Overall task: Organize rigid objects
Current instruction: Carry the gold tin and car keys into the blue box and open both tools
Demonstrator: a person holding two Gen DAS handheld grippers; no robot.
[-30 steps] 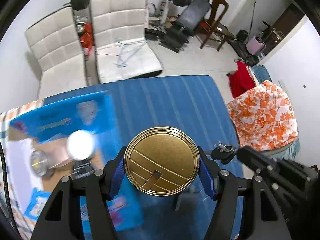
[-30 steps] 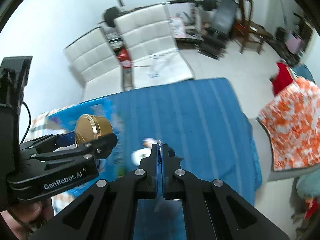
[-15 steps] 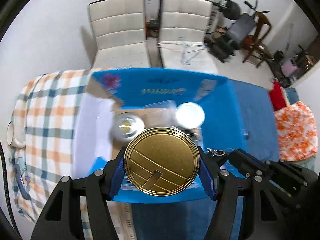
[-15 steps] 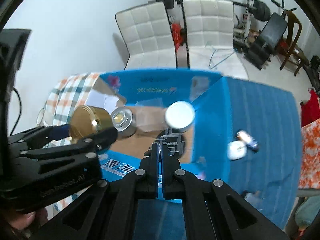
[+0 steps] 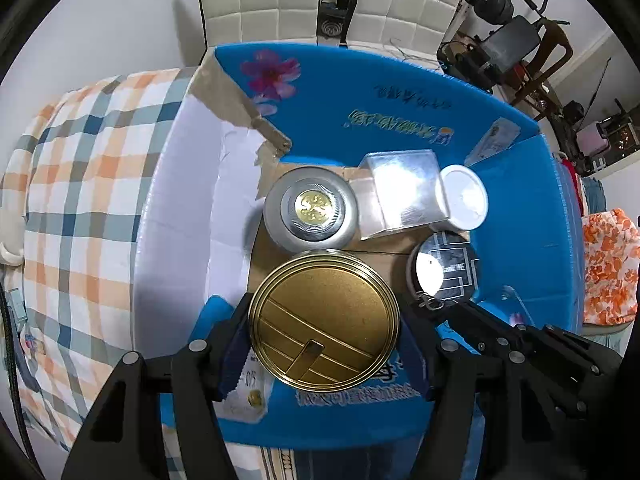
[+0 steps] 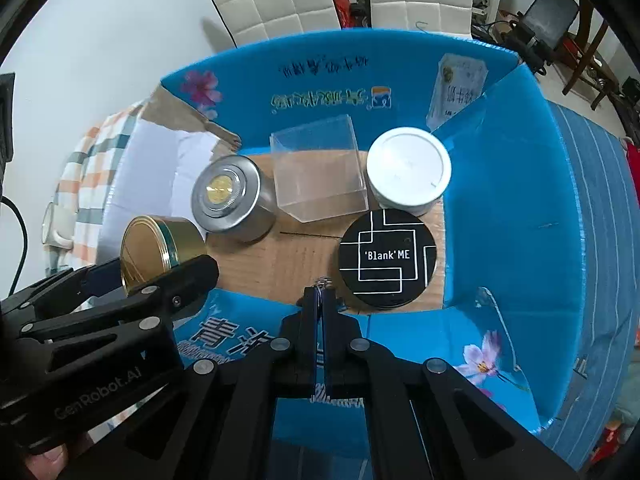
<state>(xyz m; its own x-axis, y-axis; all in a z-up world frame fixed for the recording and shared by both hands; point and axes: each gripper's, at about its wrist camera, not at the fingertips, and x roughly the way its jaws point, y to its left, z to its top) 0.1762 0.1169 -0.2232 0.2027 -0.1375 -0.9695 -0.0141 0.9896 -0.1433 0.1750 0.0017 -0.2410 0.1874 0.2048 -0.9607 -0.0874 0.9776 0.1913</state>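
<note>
The open blue cardboard box (image 6: 500, 208) lay below me, its flaps spread and its brown floor showing, with a checked cloth (image 5: 80, 184) under its left side. Inside, along the far wall, stood a silver round tin (image 6: 232, 198) with a gold emblem on its lid, a clear plastic cube box (image 6: 318, 172) just beside it, and a white-lidded tub (image 6: 408, 170) to the right of that. Nearer me, just in front of the tub, sat a black round tin (image 6: 387, 258) printed 'Blank' ME.

My left hand-held gripper (image 5: 322, 338) was clamped on the gold tin (image 5: 324, 320), one blue pad on each side, and held it above the near left part of the box, lid toward the camera, close to the silver tin. From the right wrist view the gold tin (image 6: 160, 248) looked tilted, clear of the floor.

My right hand-held gripper (image 6: 319, 304) had its fingers pressed together over the near wall; a small metal bit showed at the tips, too small to identify.
</note>
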